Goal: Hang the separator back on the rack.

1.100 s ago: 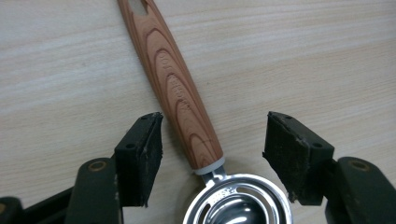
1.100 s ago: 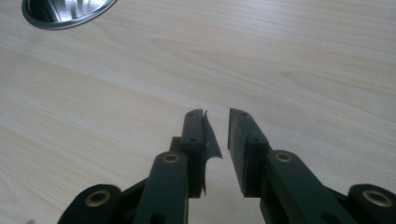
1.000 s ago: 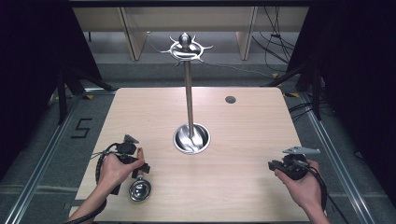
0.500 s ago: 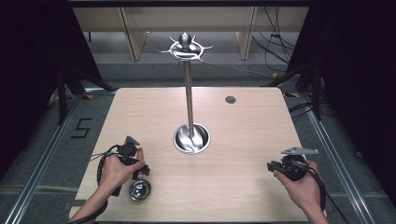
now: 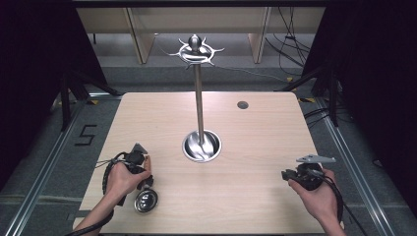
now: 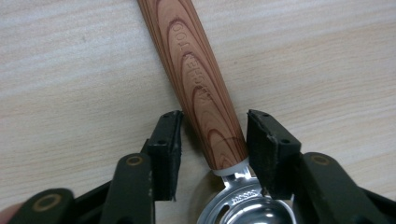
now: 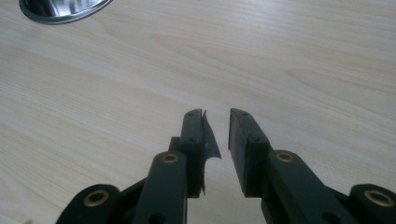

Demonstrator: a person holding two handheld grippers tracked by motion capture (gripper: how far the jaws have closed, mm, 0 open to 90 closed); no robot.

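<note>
Left gripper (image 6: 212, 140): at the near left of the bench, held in the person's left hand (image 5: 122, 178); its jaws straddle the handle and have just been closing in, with the handle between them. In the left gripper view the right pad sits right against the wood, while a narrow gap shows at the left pad, so no firm pinch yet.
Ladle (image 5: 146, 200): lies flat on the bench at the near left, its shiny steel bowl nearest the front edge.
Ladle handle (image 6: 196, 79): striped wood with lettering burnt along it, running away from the jaws across the bench; a pale collar joins it to the steel neck just at the pads.
Right gripper (image 7: 215, 140): at the near right, in the person's right hand (image 5: 314, 194), low over bare wood; jaws slightly apart with nothing between them. A torn flap of pad lining hangs off its left jaw.
Bench (image 5: 265, 142): light wood grain; small dark round hole toward the far right.
Stand (image 5: 199, 105): middle of the bench, well apart from both grippers; round polished base, tall upright pole, a ring of curved hooks at the top.
</note>
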